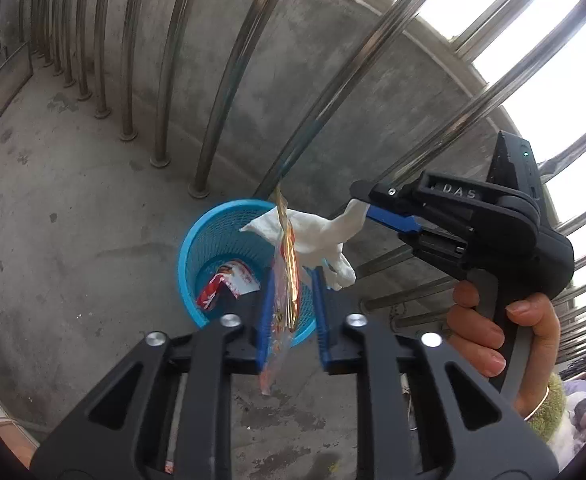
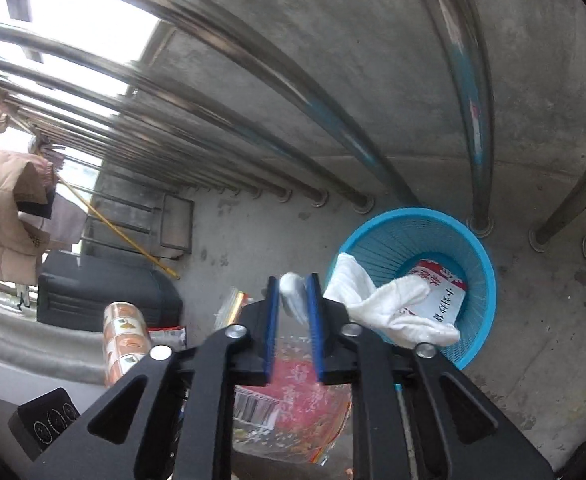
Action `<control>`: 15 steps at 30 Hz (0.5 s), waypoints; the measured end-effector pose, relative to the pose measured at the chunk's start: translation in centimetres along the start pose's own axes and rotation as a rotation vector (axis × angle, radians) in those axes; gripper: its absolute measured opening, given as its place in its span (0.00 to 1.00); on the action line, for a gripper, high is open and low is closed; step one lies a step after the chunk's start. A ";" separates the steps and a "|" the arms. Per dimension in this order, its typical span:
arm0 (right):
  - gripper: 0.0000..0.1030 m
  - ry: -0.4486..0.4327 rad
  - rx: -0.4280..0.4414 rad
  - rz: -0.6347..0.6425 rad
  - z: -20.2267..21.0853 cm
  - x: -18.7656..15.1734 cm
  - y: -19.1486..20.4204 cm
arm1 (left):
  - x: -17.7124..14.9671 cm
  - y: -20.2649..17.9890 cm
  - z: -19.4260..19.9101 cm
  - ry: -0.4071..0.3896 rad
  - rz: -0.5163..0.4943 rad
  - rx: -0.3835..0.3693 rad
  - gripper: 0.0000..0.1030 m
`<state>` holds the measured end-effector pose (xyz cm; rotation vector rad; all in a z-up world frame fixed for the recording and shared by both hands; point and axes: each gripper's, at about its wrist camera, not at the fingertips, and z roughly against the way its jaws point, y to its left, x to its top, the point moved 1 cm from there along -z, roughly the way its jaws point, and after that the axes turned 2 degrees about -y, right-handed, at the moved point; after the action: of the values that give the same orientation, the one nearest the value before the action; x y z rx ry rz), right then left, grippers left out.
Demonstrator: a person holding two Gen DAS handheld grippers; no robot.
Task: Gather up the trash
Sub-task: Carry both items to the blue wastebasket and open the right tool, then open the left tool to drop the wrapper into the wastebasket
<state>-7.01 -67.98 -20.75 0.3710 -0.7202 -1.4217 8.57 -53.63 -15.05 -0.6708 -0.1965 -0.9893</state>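
Observation:
A blue mesh trash basket [image 1: 197,248] stands on the concrete floor by the railing, with a red and white packet [image 1: 229,284] inside; the basket [image 2: 481,280] and packet [image 2: 441,292] also show in the right wrist view. My left gripper [image 1: 291,292] has its jaws apart; a clear and gold snack wrapper [image 1: 287,276] hangs between them against the left pad, above the basket. My right gripper [image 2: 293,296] is shut on a crumpled white tissue [image 2: 373,300], held over the basket's rim. The right gripper [image 1: 367,208] and tissue [image 1: 317,232] also show in the left wrist view.
Steel railing bars [image 1: 229,80] on a concrete kerb stand right behind the basket. In the right wrist view a patterned can [image 2: 125,340], a black case [image 2: 105,292], a yellow stick [image 2: 121,232] and hanging coats [image 2: 1,208] lie left. A red plastic wrapper [image 2: 293,400] lies below my right gripper.

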 end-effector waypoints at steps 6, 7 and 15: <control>0.49 -0.051 -0.024 -0.023 0.9 -0.6 -2.4 | -0.2 0.4 0.4 -0.024 0.032 0.000 0.31; 0.49 -0.056 -0.025 -0.019 1.1 -0.7 -2.6 | -0.2 0.4 0.9 -0.032 0.031 0.003 0.31; 0.55 -0.084 -0.023 0.010 3.4 -2.0 -2.1 | -1.3 0.0 4.5 -0.096 -0.003 0.040 0.42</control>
<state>-10.76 -65.71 -20.03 0.2911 -0.7721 -1.4415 8.52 -49.96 -12.15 -0.6825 -0.3012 -0.9543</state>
